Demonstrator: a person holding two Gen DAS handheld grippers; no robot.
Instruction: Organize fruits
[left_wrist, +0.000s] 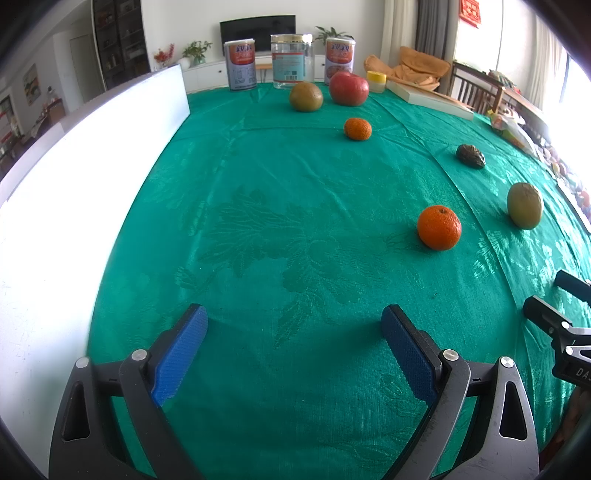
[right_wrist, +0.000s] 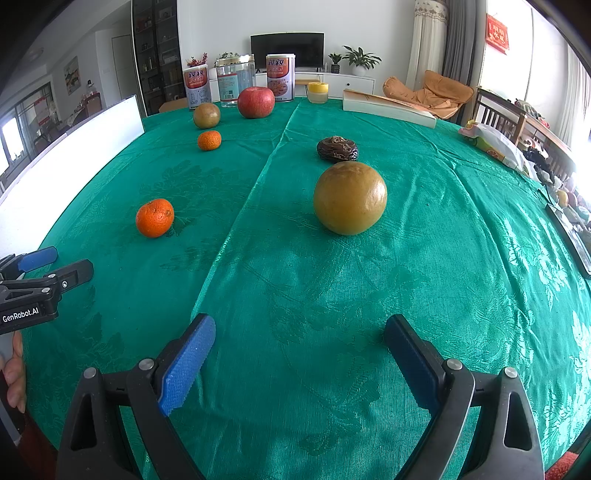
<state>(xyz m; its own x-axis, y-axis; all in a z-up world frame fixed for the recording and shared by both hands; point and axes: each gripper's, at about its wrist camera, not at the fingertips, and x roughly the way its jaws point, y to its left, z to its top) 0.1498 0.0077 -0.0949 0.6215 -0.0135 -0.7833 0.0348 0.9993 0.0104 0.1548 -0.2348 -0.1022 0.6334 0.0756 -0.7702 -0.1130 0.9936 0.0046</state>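
Observation:
Several fruits lie on a green tablecloth (left_wrist: 258, 221). A near tangerine (left_wrist: 439, 227) (right_wrist: 154, 217) and a near green-brown round fruit (left_wrist: 525, 205) (right_wrist: 349, 197) sit closest. A dark wrinkled fruit (left_wrist: 470, 156) (right_wrist: 337, 148) lies behind them. At the far end are a small tangerine (left_wrist: 357, 129) (right_wrist: 209, 140), a second green-brown fruit (left_wrist: 306, 96) (right_wrist: 206, 115) and a red apple (left_wrist: 348, 88) (right_wrist: 256, 102). My left gripper (left_wrist: 293, 317) is open and empty over bare cloth. My right gripper (right_wrist: 299, 328) is open and empty, short of the near green-brown fruit.
Two cans (left_wrist: 240, 65) (left_wrist: 340, 61) and a clear jar (left_wrist: 291, 61) stand at the far edge. A yellow-lidded cup (left_wrist: 376, 81) and a flat box (left_wrist: 428, 96) lie at the far right. A white board (left_wrist: 92, 155) borders the left side. Clutter (right_wrist: 495, 144) lines the right edge.

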